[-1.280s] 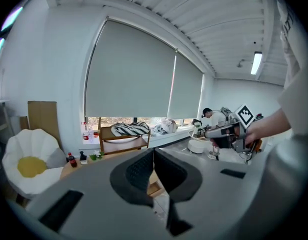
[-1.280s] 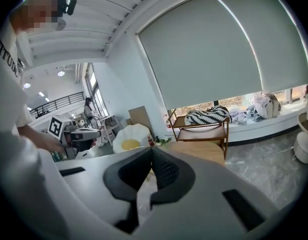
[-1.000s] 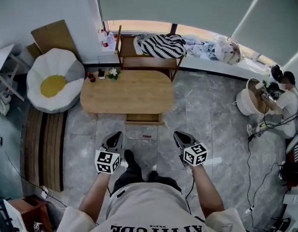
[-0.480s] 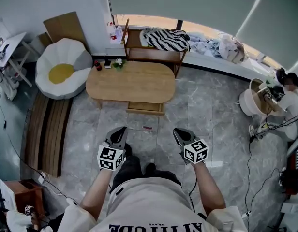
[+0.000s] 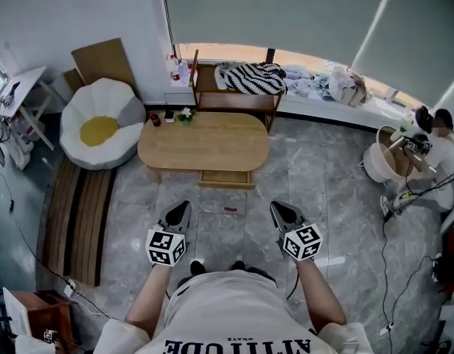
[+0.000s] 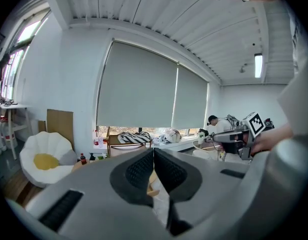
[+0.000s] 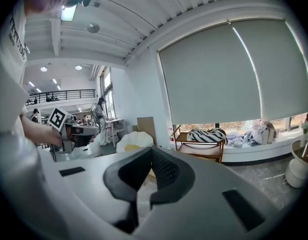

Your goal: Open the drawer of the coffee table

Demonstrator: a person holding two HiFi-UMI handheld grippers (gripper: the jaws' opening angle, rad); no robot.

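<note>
You have drawn back with your left claw [image 5: 181,208] and right claw [image 5: 277,208] both clenched on nothing, well apart from the oval light-wood coffee-table surface [image 5: 203,142], whose shallow wooden drawer [image 5: 225,178] juts out at the near edge, seemingly open.

— How do I look from up there?
— You wear a pale short-sleeved T-shirt [image 5: 234,317] with black block lettering, dark trousers [image 5: 212,276] and black shoes [image 5: 197,267].
— And my claws?
— Your left claw [image 5: 180,207] and right claw [image 5: 278,208] are grey shells with black ribbed pads [image 6: 139,171]. Each bears a white cube [image 5: 166,247] of black square markers. A thin black cable [image 5: 291,285] trails from the right one.
</note>
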